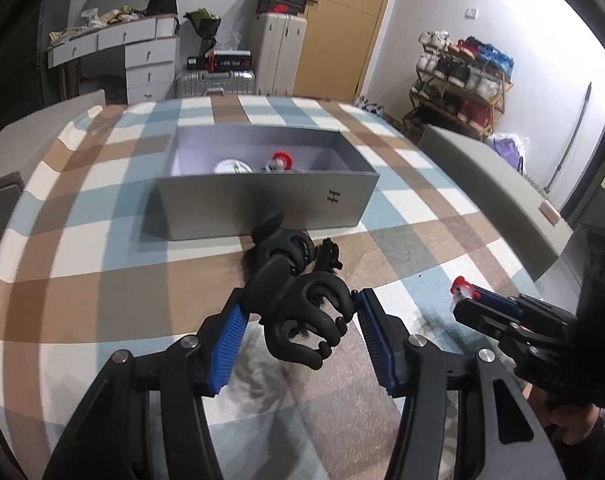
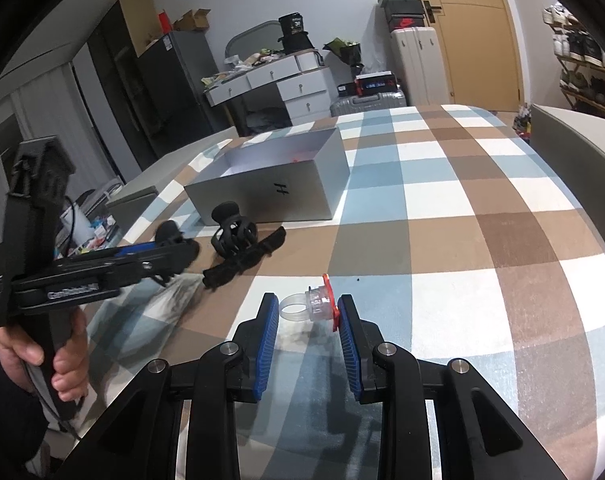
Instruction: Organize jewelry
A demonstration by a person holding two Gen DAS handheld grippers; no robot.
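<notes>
The left gripper pinches a matte black plastic claw clip between ribbed blue pads. A second curved black clip lies just beyond its fingertips, against an open grey box holding a white item and a red-topped one. The right gripper pinches a clear plastic ring with a red top, above the soft checked cloth.

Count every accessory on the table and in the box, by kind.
Black claw clips: 2, the held claw clip in the left gripper and the loose claw clip on the tablecloth.
Long black clip: 1.
Red-topped clear rings: 2, the held ring in the right gripper and the boxed ring in the grey box.
White item, kind unclear: 1.
Total: 6.
</notes>
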